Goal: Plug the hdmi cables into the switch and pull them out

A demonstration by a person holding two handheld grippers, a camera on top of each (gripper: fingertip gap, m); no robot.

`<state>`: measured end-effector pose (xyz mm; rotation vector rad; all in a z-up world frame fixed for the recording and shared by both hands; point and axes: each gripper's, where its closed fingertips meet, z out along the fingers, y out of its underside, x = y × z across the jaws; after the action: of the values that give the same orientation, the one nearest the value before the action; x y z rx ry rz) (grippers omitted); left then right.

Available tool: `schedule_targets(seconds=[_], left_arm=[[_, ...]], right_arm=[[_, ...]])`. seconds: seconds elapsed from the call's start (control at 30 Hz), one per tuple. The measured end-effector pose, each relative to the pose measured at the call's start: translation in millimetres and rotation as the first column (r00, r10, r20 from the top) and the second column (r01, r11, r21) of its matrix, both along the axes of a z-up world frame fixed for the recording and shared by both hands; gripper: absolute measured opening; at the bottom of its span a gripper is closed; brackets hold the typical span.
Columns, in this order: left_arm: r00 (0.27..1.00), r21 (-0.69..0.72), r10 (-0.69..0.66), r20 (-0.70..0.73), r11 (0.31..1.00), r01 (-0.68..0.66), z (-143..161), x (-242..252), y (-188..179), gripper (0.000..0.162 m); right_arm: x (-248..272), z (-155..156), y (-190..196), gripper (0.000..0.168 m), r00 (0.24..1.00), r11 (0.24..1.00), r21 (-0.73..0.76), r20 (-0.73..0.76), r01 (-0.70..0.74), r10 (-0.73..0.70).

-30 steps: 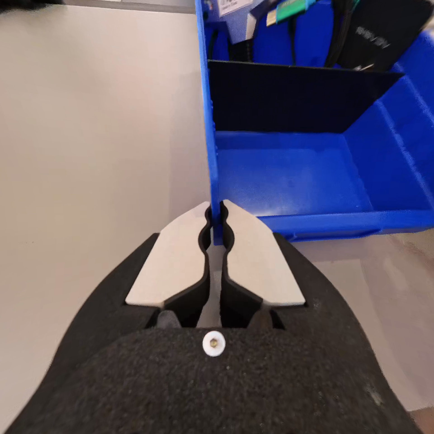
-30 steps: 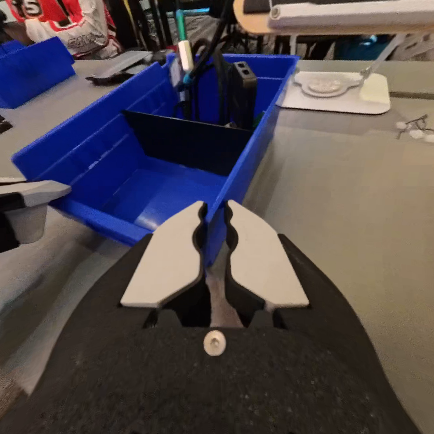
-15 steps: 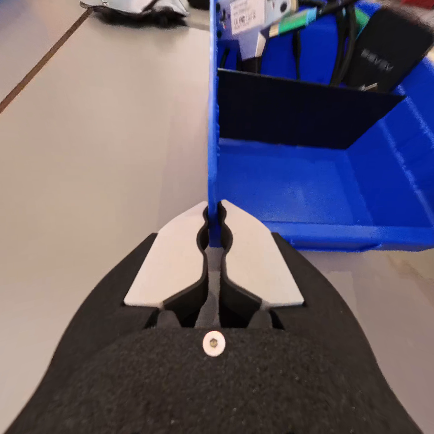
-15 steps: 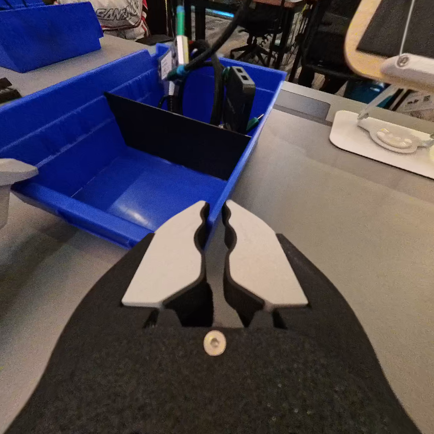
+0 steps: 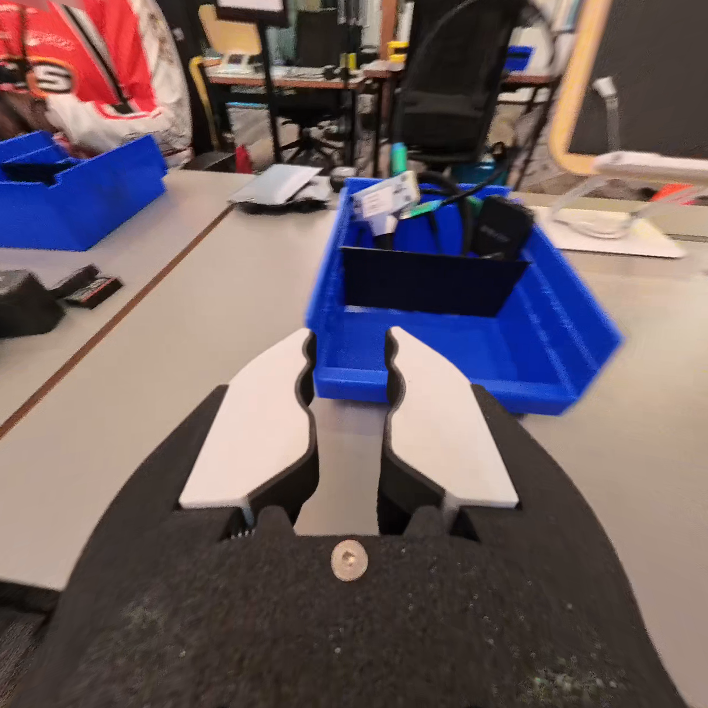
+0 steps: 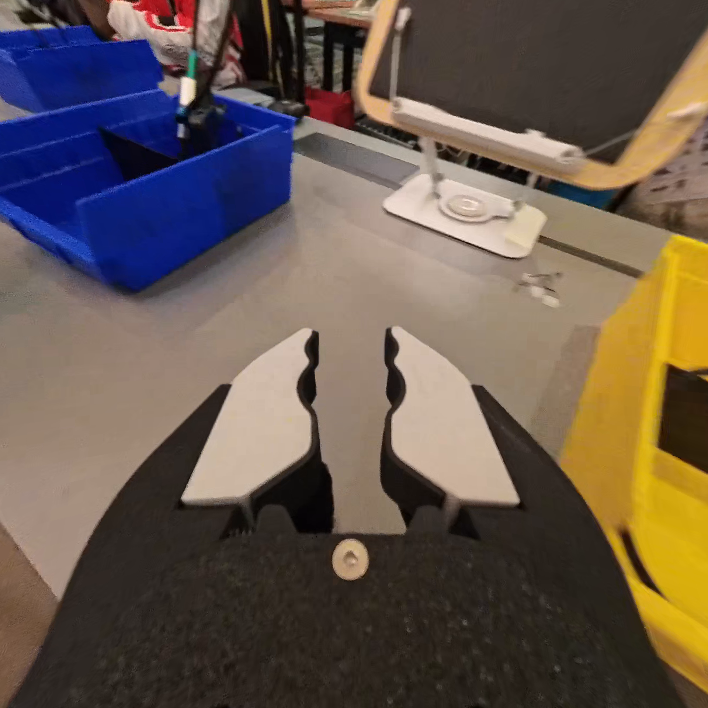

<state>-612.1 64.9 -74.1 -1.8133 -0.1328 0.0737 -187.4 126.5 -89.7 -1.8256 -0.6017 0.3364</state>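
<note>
The cables (image 5: pixel 433 214) sit in the far compartment of the blue bin (image 5: pixel 544 337), behind a black divider (image 5: pixel 425 283). They are bundled and blurred, so I cannot count them; one plug with a green collar (image 5: pixel 419 208) pokes up beside a white tagged box (image 5: pixel 387 197). A black slab, likely the switch (image 5: pixel 498 230), leans against the bin's right wall there. The near compartment holds nothing.

Two tongs are out, both spread wide and holding nothing. The left tongs (image 5: pixel 349 337) hang just short of the bin's near left corner. The right tongs (image 6: pixel 350 333) are over bare table (image 6: pixel 344 268), well apart from the bin (image 6: pixel 184 226), which lies toward the table's far left. Half a second ago each pair was nipped onto a side wall of the bin at its near corners; now both have let go and drawn back.

Around: a second blue bin (image 5: pixel 76 195) on the next table to the left, a yellow bin (image 6: pixel 651 421) at the right edge, a white lamp base (image 6: pixel 465 214) toward the far edge, and a black pouch (image 5: pixel 27 306) with a small dark pack (image 5: pixel 90 289). A person in red and white (image 5: pixel 76 76) sits beyond. Nothing lies between the tongs and the bin.
</note>
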Motion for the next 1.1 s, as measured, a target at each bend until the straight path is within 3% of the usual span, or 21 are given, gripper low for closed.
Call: schedule_targets(seconds=[0.13, 0.2, 0.33, 0.43, 0.6, 1.1], left_arm=[[0.971, 0.001, -0.221, 0.088, 0.975, 0.222, -17, 78, -4, 0.039], [0.938, -0.014, -0.317, 0.141, 0.946, 0.322, -27, 114, -2, 0.039], [0.891, -0.074, -0.440, 0.115, 0.890, 0.449, -41, 154, 3, 0.039], [0.899, -0.164, -0.438, 0.030, 0.885, 0.436, -56, 157, 8, 0.041], [0.902, -0.190, -0.431, 0.006, 0.885, 0.424, -60, 157, 13, 0.039], [0.890, -0.206, -0.426, 0.163, 0.867, 0.453, -75, 141, 1, 0.039]], right_arm=[[124, 6, -20, 0.034, 0.988, 0.985, 0.079, -0.030, 0.151, -0.149], [178, -7, -29, 0.036, 0.961, 0.958, 0.085, -0.054, 0.274, -0.271], [243, -28, -36, 0.035, 0.905, 0.906, -0.008, -0.051, 0.422, -0.422], [248, -42, -31, 0.034, 0.902, 0.905, -0.050, -0.069, 0.423, -0.426], [235, -48, -30, 0.032, 0.915, 0.914, -0.056, -0.022, 0.401, -0.403], [203, -48, -18, 0.027, 0.943, 0.942, -0.046, 0.011, 0.334, -0.334]])
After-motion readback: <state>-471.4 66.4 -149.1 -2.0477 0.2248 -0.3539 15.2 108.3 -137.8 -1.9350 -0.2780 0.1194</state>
